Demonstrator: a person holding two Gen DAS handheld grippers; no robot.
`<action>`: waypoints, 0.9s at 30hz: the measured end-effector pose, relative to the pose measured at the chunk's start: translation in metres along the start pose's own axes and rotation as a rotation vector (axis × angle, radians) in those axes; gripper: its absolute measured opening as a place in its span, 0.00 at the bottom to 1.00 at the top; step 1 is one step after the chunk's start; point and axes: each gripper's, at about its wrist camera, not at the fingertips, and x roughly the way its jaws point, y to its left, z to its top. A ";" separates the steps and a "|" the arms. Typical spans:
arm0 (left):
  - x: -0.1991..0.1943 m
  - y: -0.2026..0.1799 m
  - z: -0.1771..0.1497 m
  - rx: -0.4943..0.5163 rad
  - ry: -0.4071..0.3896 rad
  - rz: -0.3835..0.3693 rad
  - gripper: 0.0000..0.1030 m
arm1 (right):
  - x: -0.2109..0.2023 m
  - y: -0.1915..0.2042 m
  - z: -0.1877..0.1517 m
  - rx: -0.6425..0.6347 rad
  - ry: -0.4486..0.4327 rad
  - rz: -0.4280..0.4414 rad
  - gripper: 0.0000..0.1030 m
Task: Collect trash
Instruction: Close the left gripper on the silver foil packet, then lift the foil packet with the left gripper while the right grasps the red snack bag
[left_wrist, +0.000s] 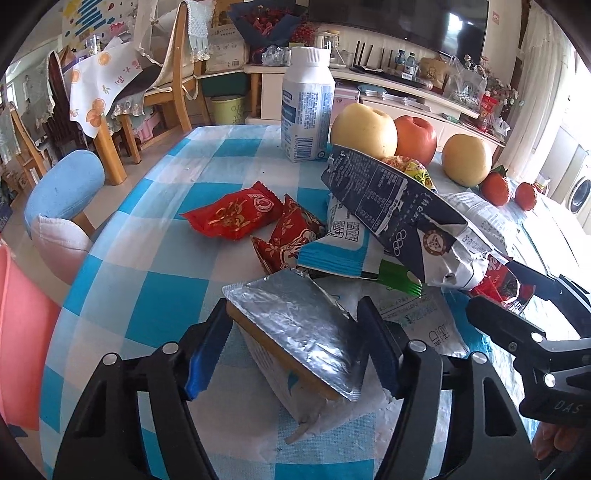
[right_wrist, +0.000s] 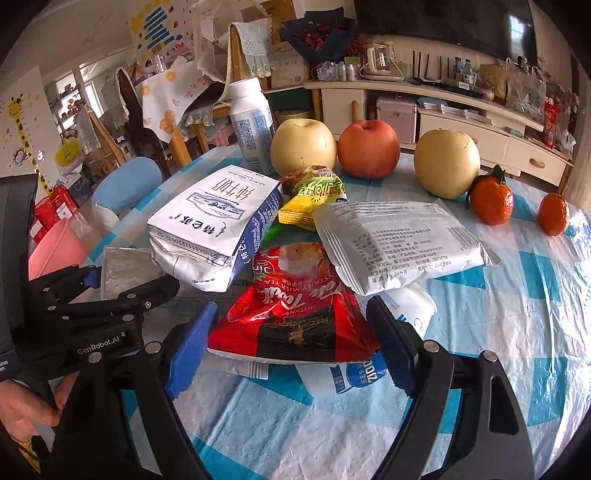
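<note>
Your left gripper (left_wrist: 295, 347) is bracketing the foil-topped carton (left_wrist: 295, 332) lying on the checked tabletop (left_wrist: 147, 280), jaws spread beside it, contact unclear. Your right gripper (right_wrist: 291, 343) is straddling the red milk-tea packet (right_wrist: 295, 306) in the trash pile, jaws released.

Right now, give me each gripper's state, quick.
Left gripper: around the foil-lined carton, but a firm hold cannot be told.
Right gripper: open, straddling the red milk tea packet.
</note>
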 end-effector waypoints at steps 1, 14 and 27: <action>0.000 0.001 0.000 -0.009 0.002 -0.011 0.63 | 0.000 0.001 0.000 -0.011 -0.001 -0.007 0.80; -0.006 0.016 -0.007 -0.072 0.008 -0.100 0.47 | -0.015 0.007 -0.005 -0.073 -0.013 -0.035 0.76; -0.020 0.030 -0.017 -0.084 0.000 -0.159 0.31 | -0.026 0.016 -0.016 -0.121 0.000 -0.026 0.61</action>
